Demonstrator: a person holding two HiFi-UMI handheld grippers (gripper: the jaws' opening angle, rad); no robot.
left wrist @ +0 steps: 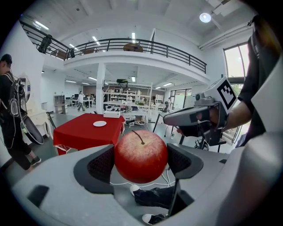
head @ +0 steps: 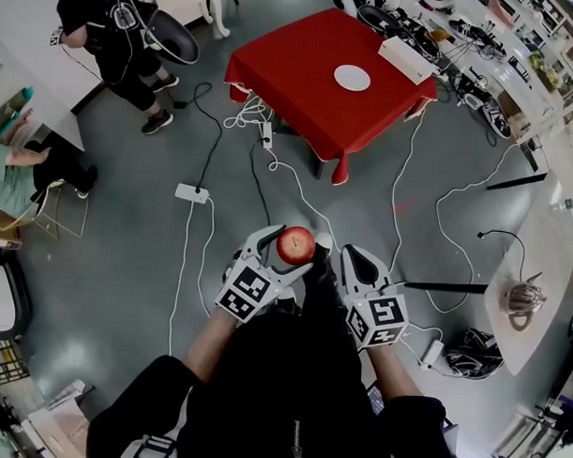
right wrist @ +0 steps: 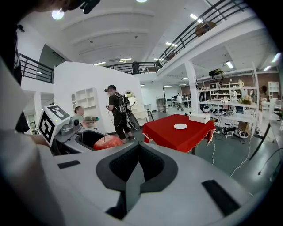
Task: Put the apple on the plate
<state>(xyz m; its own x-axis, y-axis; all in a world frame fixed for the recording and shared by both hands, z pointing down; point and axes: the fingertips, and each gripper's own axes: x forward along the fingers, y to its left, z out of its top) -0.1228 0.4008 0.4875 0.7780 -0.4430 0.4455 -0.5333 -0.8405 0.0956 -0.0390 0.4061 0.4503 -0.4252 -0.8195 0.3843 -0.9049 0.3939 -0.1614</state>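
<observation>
A red apple (head: pixel 295 243) (left wrist: pixel 141 156) sits clamped between the jaws of my left gripper (head: pixel 288 248), held out in front of my body above the grey floor. It also shows at the left of the right gripper view, as the apple (right wrist: pixel 107 142). My right gripper (head: pixel 339 257) is beside it to the right, its jaws pressed together with nothing between them. The white plate (head: pixel 352 77) (left wrist: pixel 100 124) (right wrist: pixel 180 126) lies on a table with a red cloth (head: pixel 315 83) several steps ahead.
A white box (head: pixel 406 59) rests on the red table's far side. Cables and a power strip (head: pixel 191 193) trail over the floor between me and the table. A person in black (head: pixel 120 34) stands at upper left, another sits at far left. A white table (head: pixel 538 279) stands at right.
</observation>
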